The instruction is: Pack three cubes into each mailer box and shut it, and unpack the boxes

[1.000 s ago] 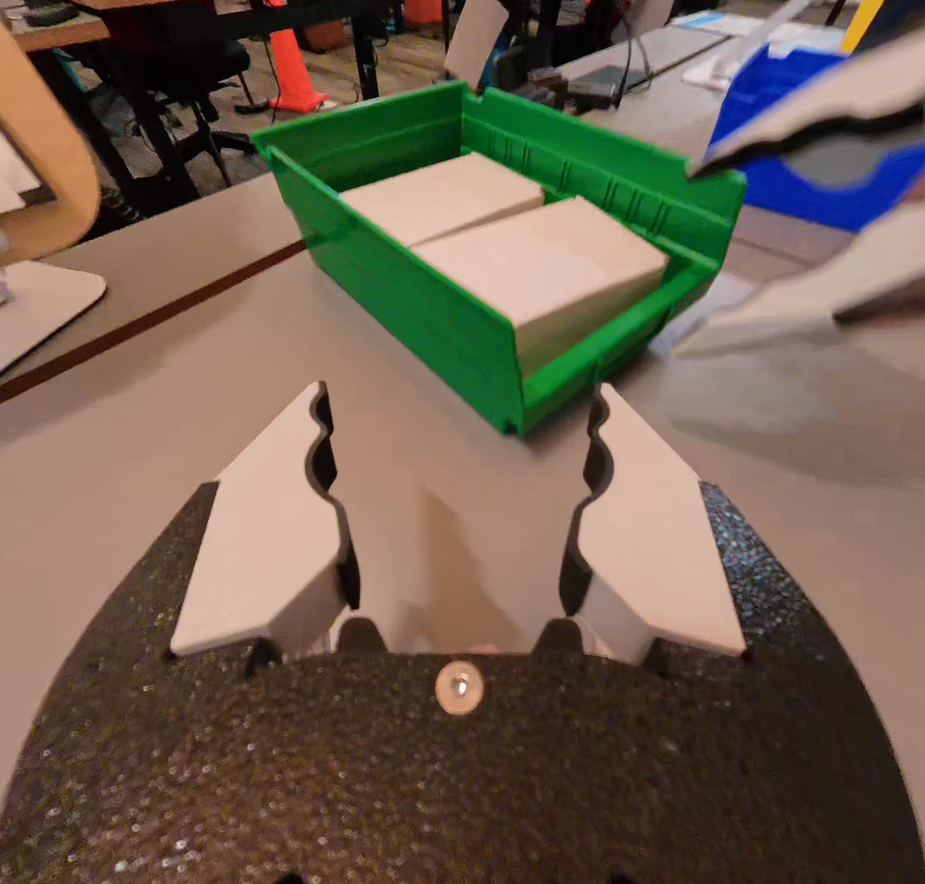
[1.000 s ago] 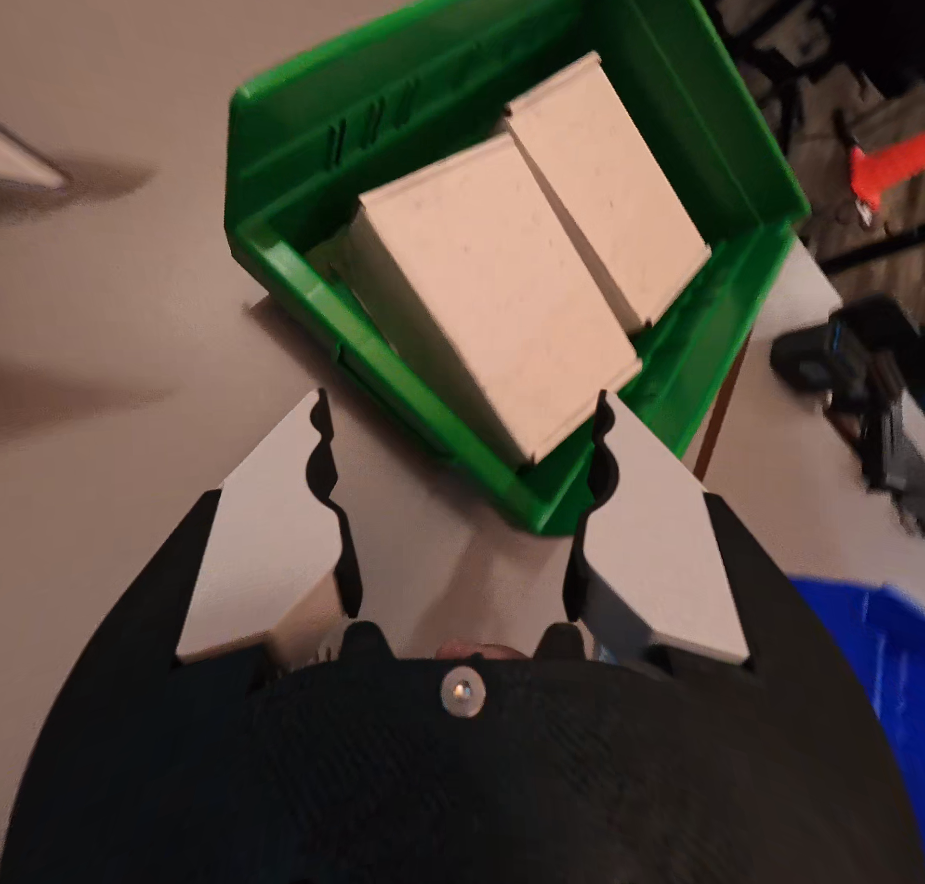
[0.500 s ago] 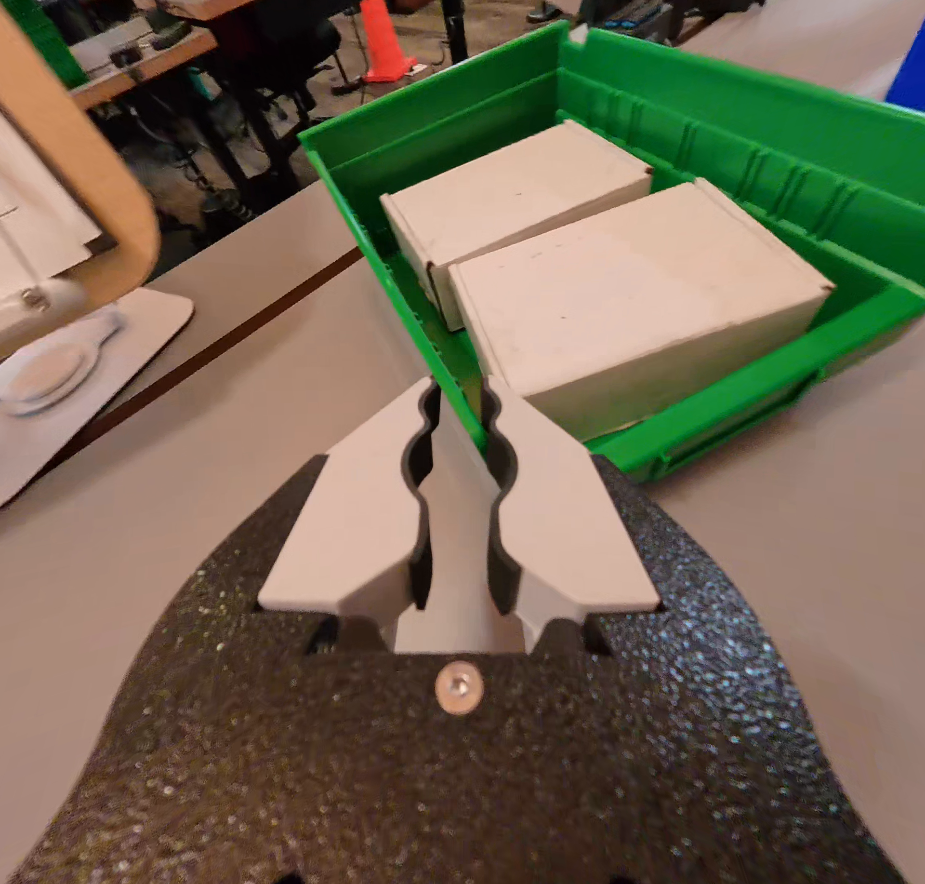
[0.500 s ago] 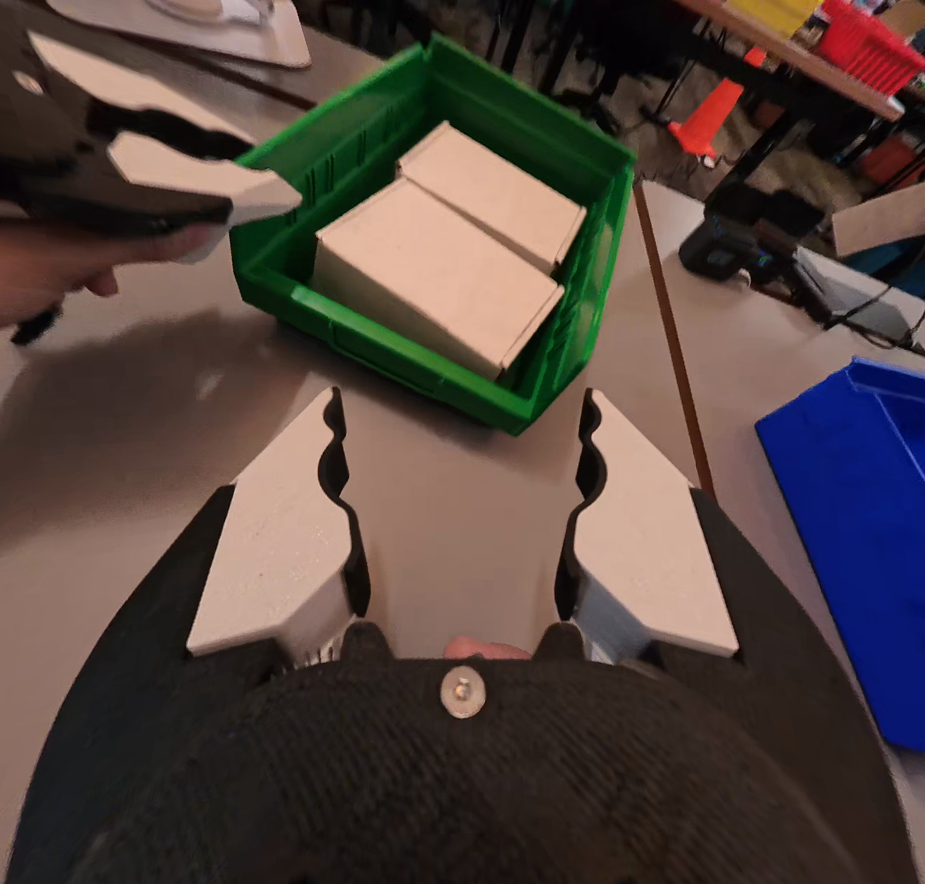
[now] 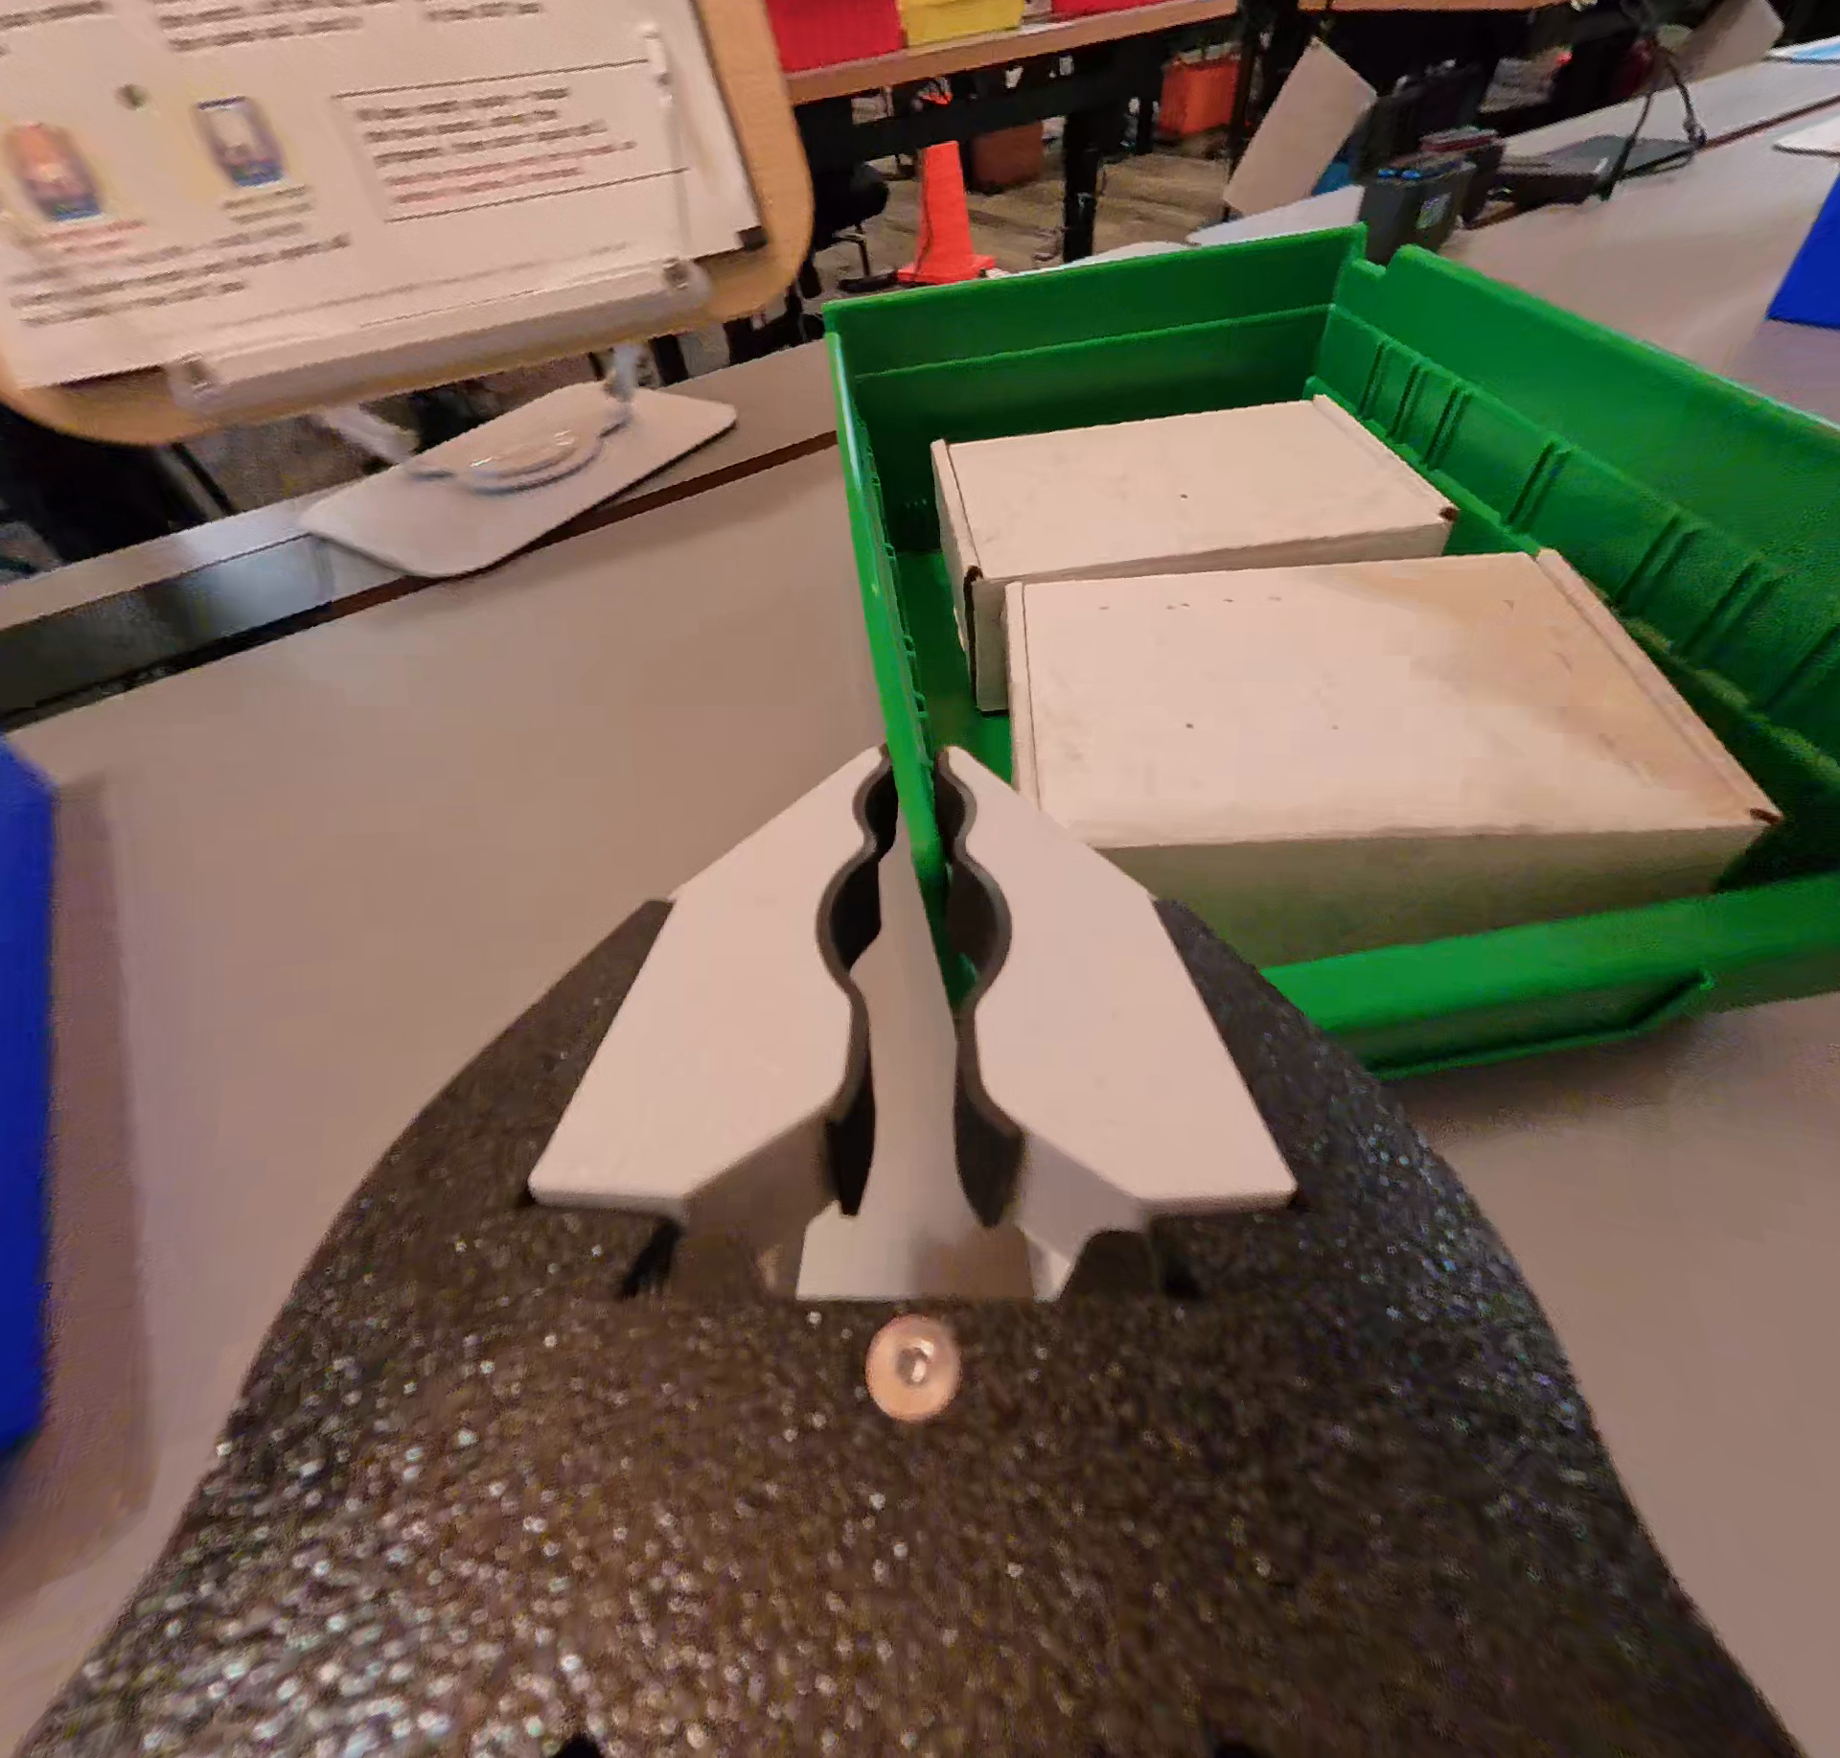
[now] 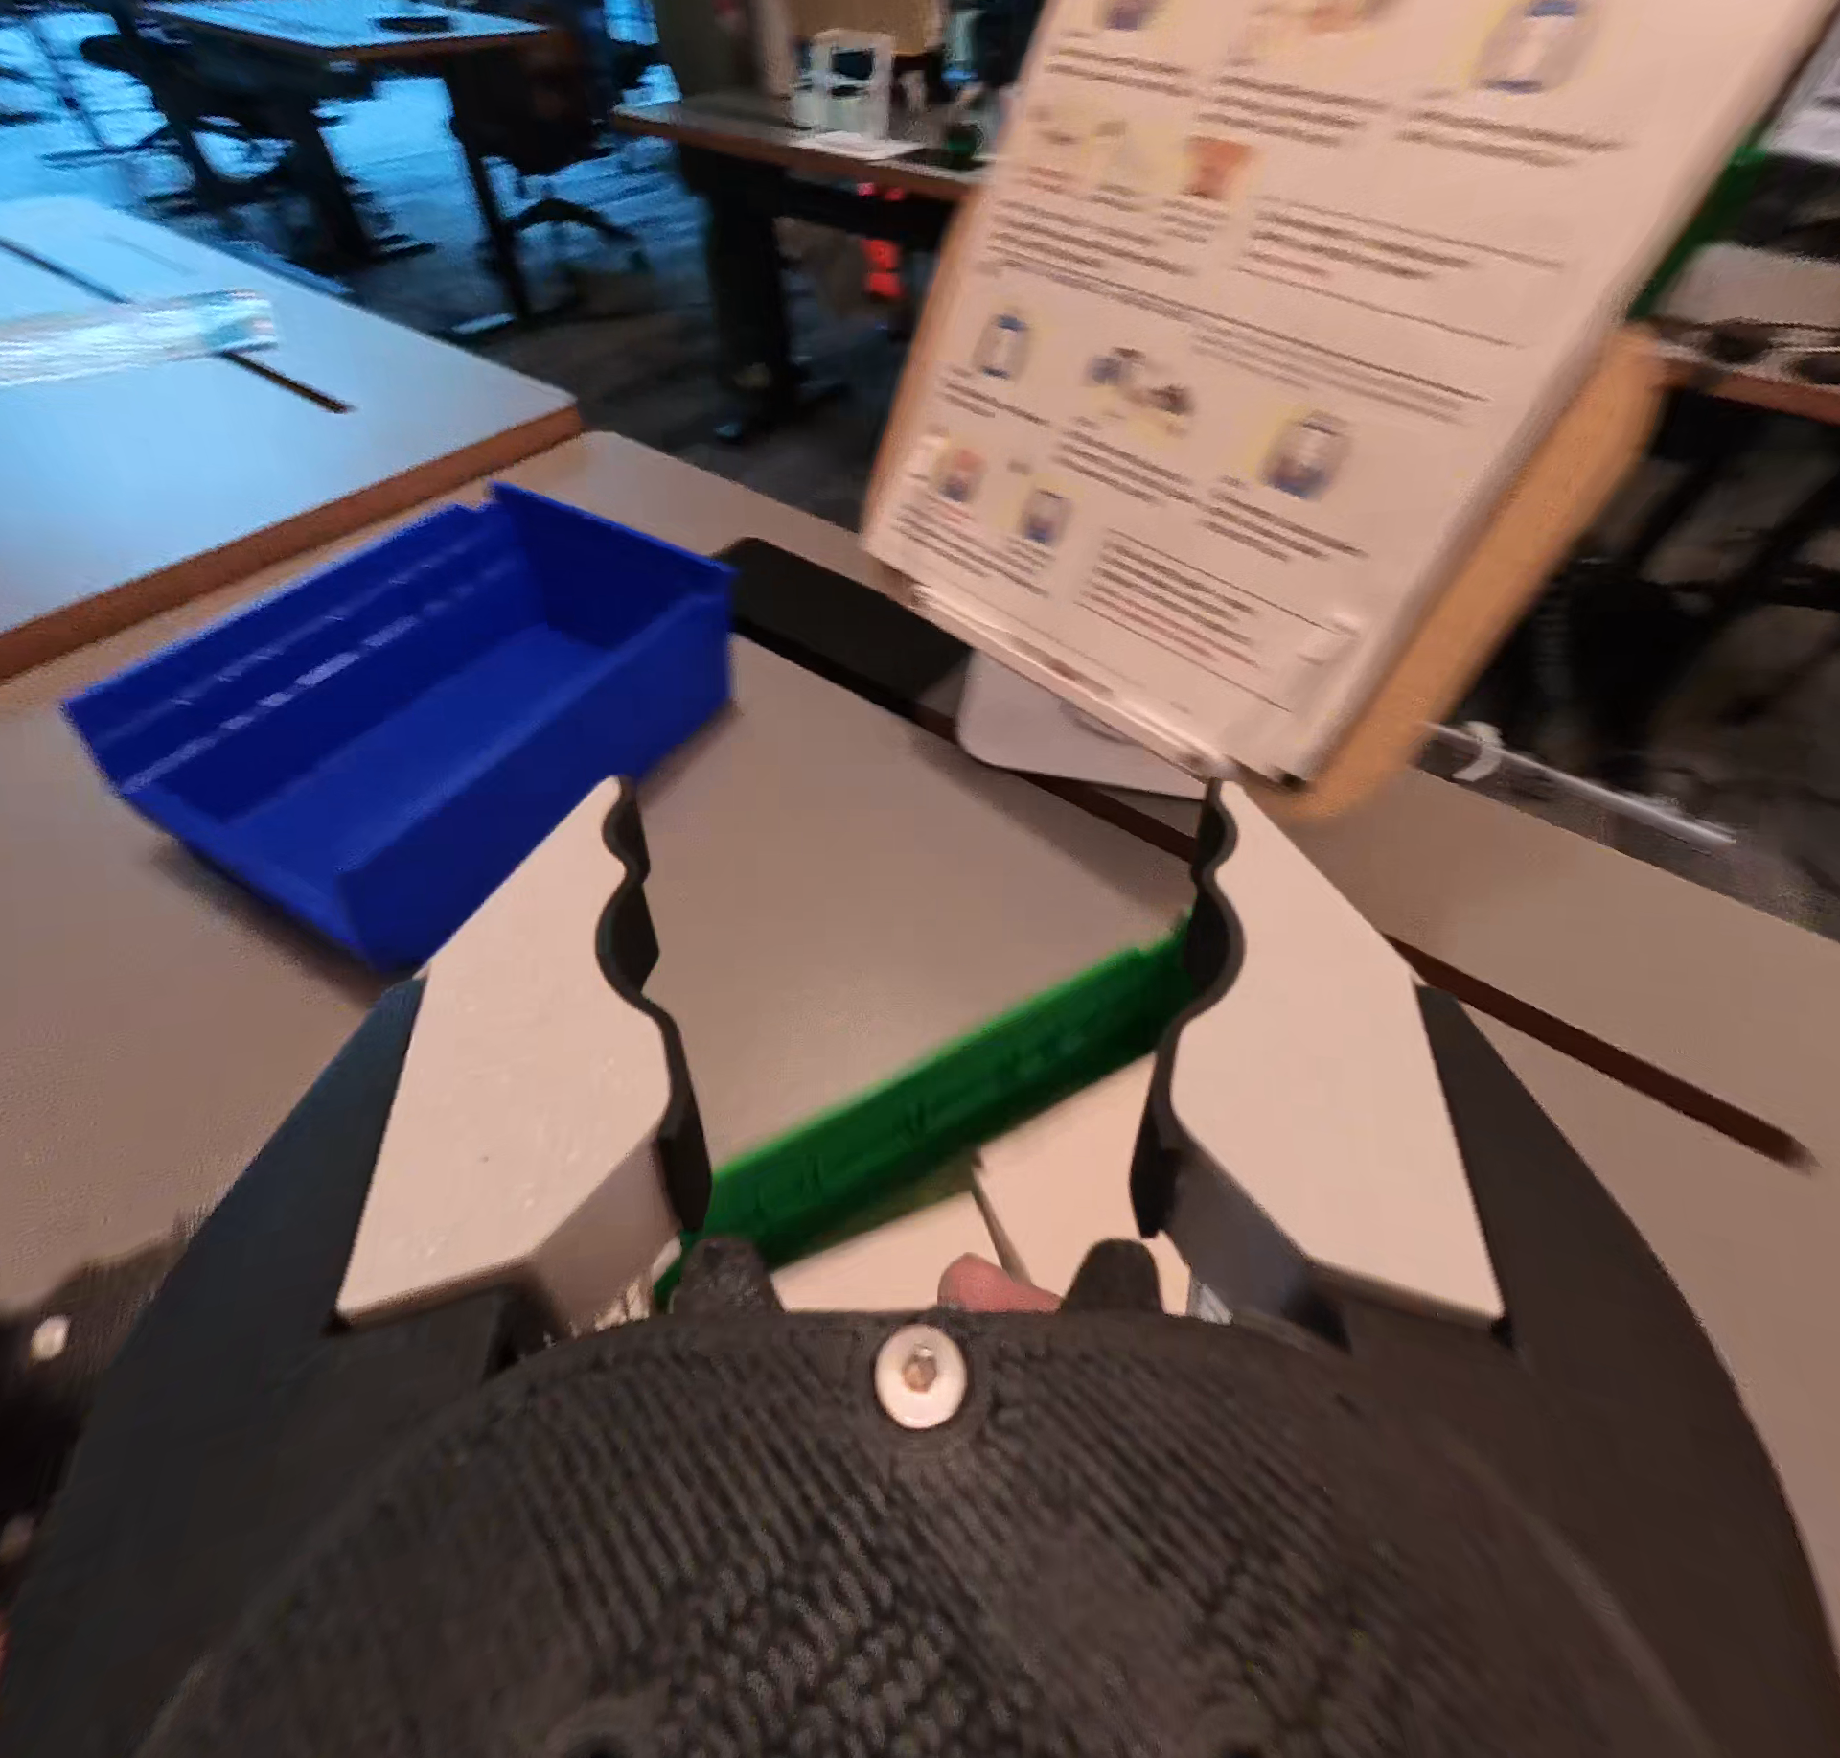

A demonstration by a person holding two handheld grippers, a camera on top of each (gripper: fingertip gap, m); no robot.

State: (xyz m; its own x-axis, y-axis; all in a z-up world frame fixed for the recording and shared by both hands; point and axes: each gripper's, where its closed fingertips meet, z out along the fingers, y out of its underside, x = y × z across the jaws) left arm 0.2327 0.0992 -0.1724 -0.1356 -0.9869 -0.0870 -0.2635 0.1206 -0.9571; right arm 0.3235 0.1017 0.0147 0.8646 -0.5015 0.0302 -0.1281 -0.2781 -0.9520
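Note:
A green bin (image 5: 1494, 963) on the grey table holds two closed cardboard mailer boxes, a near one (image 5: 1344, 694) and a far one (image 5: 1185, 490). My left gripper (image 5: 911, 764) is shut on the bin's left side wall at its near corner, one finger on each side. My right gripper (image 6: 916, 794) is open and empty above the bin, whose green wall (image 6: 946, 1103) and a box top (image 6: 1055, 1182) show low between its fingers. No cubes are in view.
An empty blue bin (image 6: 398, 714) stands on the table to the left in the right wrist view. A tilted instruction board on a stand (image 6: 1294, 316) rises behind the table and also shows in the left wrist view (image 5: 348, 117). Other tables with coloured bins stand beyond.
My left gripper has gone from wide open to shut on the green bin's side wall. My right gripper has moved in over the bin and swung to face the blue bin and the board.

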